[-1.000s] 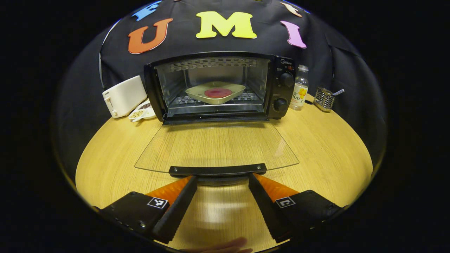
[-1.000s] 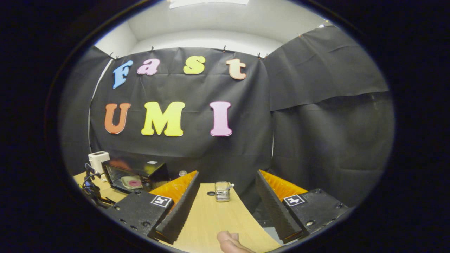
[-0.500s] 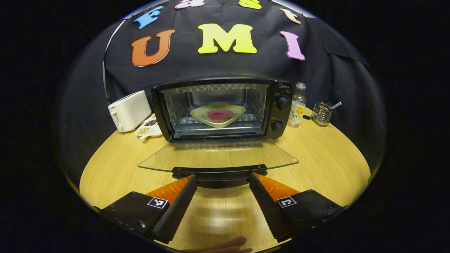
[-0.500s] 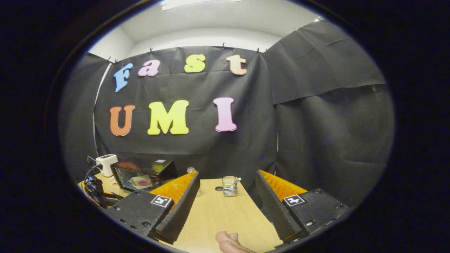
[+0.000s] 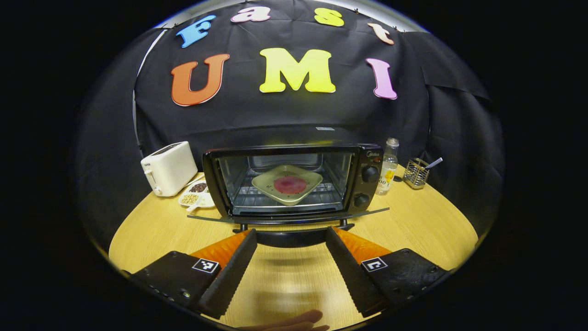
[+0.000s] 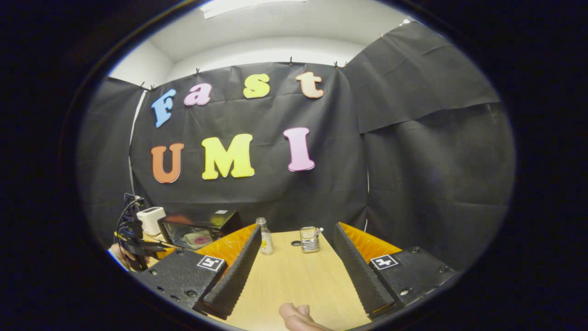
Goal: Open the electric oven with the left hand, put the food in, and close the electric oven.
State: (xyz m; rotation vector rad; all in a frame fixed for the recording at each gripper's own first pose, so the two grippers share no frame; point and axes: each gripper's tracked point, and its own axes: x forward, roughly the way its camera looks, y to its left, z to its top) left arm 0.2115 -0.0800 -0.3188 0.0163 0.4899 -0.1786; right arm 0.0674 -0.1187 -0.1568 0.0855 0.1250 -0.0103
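The electric oven [image 5: 294, 181] is seen at the back edge of the counter [image 5: 422, 225], its glass door [image 5: 289, 217] hanging partly open. A plate [image 5: 287, 184] with a red piece of food [image 5: 290, 185] is observed on the rack inside. The left gripper [image 5: 291, 239] is held wide open, its fingers spread to either side of the door handle [image 5: 294, 228]; contact cannot be told. The right gripper [image 6: 297, 246] is held wide open above the counter, nothing gripped.
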